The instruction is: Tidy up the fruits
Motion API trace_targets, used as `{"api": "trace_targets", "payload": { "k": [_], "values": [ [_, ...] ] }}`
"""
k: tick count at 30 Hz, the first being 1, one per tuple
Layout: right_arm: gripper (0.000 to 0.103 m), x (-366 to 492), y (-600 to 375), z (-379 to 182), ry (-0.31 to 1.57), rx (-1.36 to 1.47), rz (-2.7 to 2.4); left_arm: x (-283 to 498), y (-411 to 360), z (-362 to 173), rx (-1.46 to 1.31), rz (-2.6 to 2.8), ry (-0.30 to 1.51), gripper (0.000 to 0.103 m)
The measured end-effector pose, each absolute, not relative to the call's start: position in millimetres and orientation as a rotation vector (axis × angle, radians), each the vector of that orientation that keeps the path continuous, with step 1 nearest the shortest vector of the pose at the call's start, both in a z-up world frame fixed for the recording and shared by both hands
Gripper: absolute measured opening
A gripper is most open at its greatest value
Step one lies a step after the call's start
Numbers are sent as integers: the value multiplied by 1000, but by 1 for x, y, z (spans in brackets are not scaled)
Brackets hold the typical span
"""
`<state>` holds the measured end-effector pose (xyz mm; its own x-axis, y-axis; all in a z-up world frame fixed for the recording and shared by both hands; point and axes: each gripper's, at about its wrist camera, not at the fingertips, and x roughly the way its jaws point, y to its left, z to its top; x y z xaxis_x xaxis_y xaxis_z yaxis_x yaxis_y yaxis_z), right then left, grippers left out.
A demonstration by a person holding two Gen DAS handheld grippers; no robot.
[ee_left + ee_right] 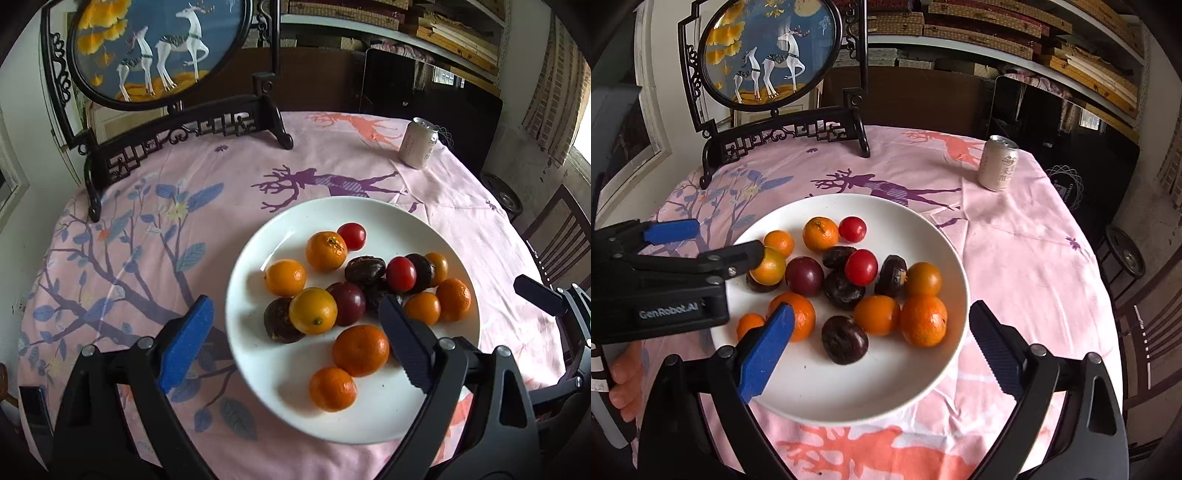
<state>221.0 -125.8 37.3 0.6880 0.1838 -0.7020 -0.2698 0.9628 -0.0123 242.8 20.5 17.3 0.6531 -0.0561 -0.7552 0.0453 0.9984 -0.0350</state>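
Two tools are yours here, left tool [295,347] and right tool [882,347], both spread wide with nothing gripped. All the fruits [325,310] lie together on the white plate [849,398] at the middle of the desk [129,258]. Your left tool reaches over the plate's left rim; a can [998,163] stands well behind the plate.

- The right gripper [881,341] hung wide open and empty above the near part of the plate [945,236].
- Oranges [923,320], dark plums [844,344] and tomatoes [861,267] lay just ahead.
- The left gripper [727,240] reached in from its left, also open.
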Motion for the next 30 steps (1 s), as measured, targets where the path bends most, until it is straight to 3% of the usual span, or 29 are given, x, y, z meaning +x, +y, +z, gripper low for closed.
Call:
{"api": "trace_targets", "payload": {
  "k": [5, 12, 30],
  "values": [
    [102, 168, -136, 34, 760, -126, 186, 177, 27, 32, -15, -33, 792, 100],
    [102, 116, -143, 7, 821, -93, 121, 95, 33, 23, -31, -27, 788, 100],
    [102, 93, -135, 7, 818, -91, 129, 64, 28, 21, -35, -35, 789, 100]
  ]
}}
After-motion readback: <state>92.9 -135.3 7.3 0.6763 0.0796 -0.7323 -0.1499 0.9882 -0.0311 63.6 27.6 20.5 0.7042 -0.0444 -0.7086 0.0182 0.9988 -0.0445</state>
